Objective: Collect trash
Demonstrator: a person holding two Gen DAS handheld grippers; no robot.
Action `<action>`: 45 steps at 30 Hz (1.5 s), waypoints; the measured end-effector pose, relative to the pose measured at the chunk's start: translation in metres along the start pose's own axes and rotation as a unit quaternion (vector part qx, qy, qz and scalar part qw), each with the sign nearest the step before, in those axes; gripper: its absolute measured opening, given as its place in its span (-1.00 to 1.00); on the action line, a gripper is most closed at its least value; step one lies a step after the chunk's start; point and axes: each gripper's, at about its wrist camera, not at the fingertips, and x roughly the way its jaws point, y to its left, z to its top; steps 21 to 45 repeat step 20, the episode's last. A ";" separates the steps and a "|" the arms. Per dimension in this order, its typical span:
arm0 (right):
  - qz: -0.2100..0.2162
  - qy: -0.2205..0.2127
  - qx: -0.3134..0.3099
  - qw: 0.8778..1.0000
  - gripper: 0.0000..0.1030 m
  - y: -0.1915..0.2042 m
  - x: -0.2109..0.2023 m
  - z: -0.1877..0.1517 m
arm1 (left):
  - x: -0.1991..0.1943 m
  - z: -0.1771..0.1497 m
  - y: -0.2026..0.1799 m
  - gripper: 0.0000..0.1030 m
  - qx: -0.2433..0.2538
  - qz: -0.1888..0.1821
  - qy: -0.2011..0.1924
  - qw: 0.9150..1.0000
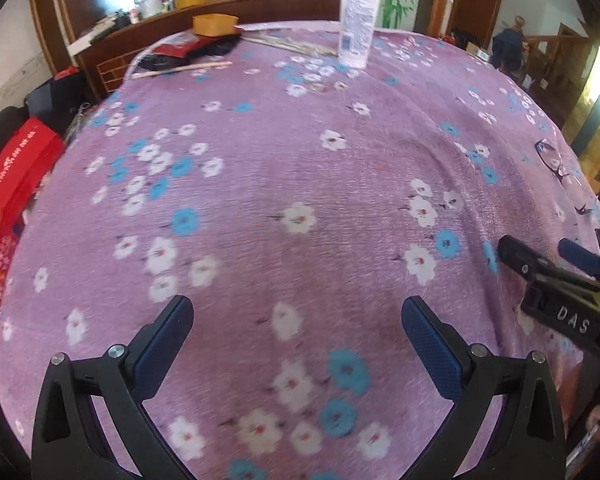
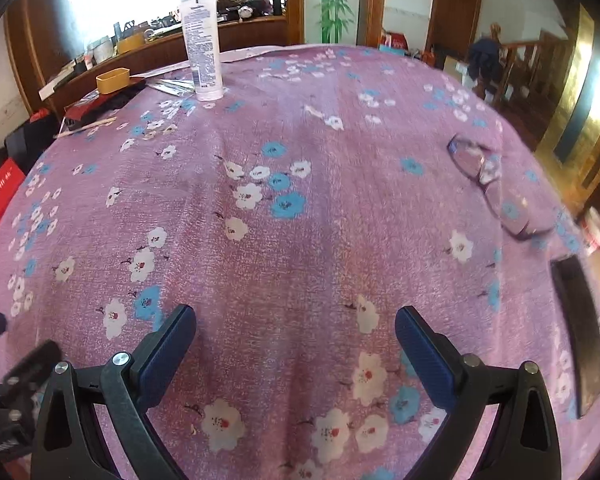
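Nothing's been collected yet as far as I can tell — one big table under a purple flowered cloth (image 1: 300,184), and the likely trash sits at its far left edge: one yellow tray (image 1: 214,24), one white tube (image 1: 358,20) standing upright, two wooden sticks (image 1: 184,69), plus one pair of glasses (image 2: 484,176) off right. Two tongs, left gripper (image 1: 298,332) and right gripper (image 2: 296,336), both gaping wide and holding nothing, well apart from that clutter.

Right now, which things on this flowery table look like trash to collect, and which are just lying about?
Likely trash, a guess:
wooden stick
dark and red wrappers

Just lying about:
white tube, standing upright
glasses
yellow box
dark flat object
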 end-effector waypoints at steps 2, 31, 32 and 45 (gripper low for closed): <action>-0.003 0.004 0.000 1.000 0.99 0.000 0.005 -0.001 | 0.009 0.003 -0.004 1.00 0.003 0.006 0.007 1.000; -0.012 0.019 -0.013 1.000 1.00 0.005 0.013 -0.002 | 0.033 0.024 -0.009 1.00 0.009 -0.006 -0.013 1.000; -0.012 0.019 -0.013 1.000 1.00 0.005 0.013 -0.002 | 0.033 0.024 -0.009 1.00 0.009 -0.006 -0.013 1.000; -0.012 0.019 -0.013 1.000 1.00 0.005 0.013 -0.002 | 0.033 0.024 -0.009 1.00 0.009 -0.006 -0.013 1.000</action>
